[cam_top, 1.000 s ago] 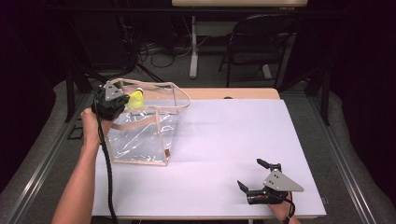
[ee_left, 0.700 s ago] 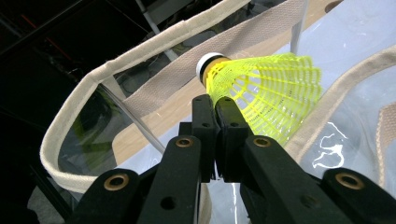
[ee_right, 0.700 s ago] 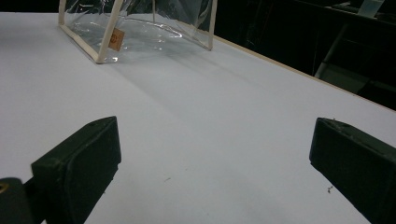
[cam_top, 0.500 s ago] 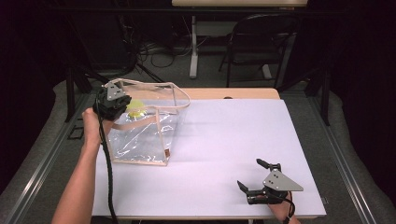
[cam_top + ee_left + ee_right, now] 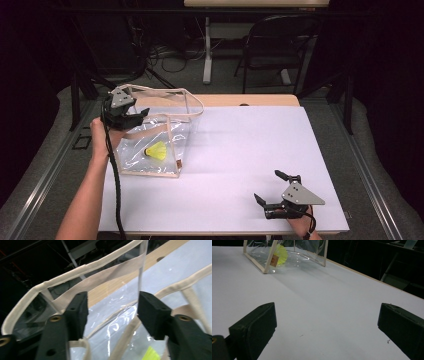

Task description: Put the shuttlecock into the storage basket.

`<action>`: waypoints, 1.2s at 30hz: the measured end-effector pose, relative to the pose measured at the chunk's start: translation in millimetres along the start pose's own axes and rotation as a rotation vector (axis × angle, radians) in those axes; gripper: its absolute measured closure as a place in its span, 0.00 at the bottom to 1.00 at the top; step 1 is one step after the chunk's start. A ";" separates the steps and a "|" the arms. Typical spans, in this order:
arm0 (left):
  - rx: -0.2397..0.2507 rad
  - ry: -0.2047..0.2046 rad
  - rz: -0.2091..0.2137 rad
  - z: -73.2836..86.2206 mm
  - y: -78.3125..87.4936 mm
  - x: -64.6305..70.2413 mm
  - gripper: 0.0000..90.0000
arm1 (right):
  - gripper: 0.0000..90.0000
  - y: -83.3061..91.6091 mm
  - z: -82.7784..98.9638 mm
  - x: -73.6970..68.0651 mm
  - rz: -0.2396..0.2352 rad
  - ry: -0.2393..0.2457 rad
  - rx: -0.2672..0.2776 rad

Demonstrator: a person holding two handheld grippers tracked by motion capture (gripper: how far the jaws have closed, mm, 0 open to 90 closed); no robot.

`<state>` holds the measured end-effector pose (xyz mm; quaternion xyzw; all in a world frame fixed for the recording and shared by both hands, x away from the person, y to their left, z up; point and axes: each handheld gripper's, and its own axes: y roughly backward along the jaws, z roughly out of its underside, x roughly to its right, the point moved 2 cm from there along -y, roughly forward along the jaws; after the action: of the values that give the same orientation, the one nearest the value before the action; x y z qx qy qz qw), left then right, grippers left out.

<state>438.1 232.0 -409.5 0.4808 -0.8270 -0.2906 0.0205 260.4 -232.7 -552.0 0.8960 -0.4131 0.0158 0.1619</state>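
Observation:
A clear plastic bag [image 5: 155, 140] with beige trim stands at the table's left. A yellow shuttlecock [image 5: 156, 150] lies on its bottom. My left gripper [image 5: 142, 116] hovers at the bag's open top on its left side. Its jaws have just been opening and grip nothing. In the left gripper view the gripper [image 5: 112, 312] looks down past the beige rim [image 5: 75, 272], with the shuttlecock [image 5: 151, 353] below. My right gripper [image 5: 267, 186] rests open near the table's front right, with nothing between its jaws. In the right gripper view the gripper [image 5: 327, 322] faces the distant bag [image 5: 294, 255] and shuttlecock [image 5: 279, 252].
The white table top [image 5: 250, 150] stretches between the bag and my right gripper. A wooden strip [image 5: 250, 100] runs along its far edge. A dark chair [image 5: 280, 45] and cables stand on the floor behind the table.
The yellow shuttlecock left my left gripper at the bag's mouth and dropped to the bag's bottom. The left jaws went from shut to open. The right gripper stayed put.

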 end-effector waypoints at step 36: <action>0.117 0.013 0.086 26.4 12.9 59.8 0.00 | 0.02 -0.3 0.1 1.1 -0.005 0.002 0.004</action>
<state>387.7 200.6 -439.7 0.4473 -0.8622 -0.2376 0.0102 261.3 -233.3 -552.0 0.8974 -0.4108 0.0174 0.1604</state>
